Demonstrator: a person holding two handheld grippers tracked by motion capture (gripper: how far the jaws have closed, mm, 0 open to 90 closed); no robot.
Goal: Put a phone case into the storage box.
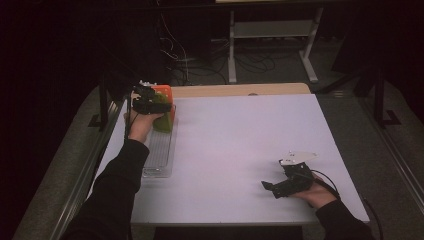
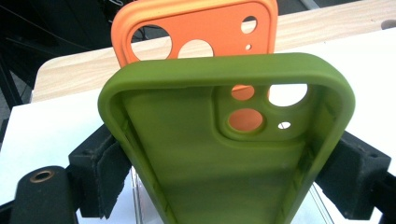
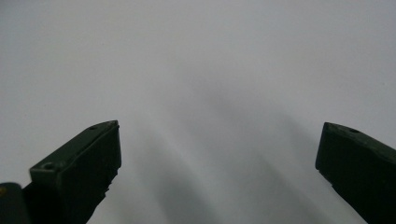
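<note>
Green phone case clamped between left gripper fingers at far left worktop edge, over clear rack (orange case just behind). Right gripper fingers wide, empty, near right corner.

Phone case: olive green, plain. Second phone case behind it: orange, plain. Claw pads beside green case: black. Counter: white, wooden far edge. Tray: clear.

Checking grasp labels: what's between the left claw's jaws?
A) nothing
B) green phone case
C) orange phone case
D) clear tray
B: in the left gripper view the green phone case sits between the left claw's jaws, with the orange phone case behind it.
</note>
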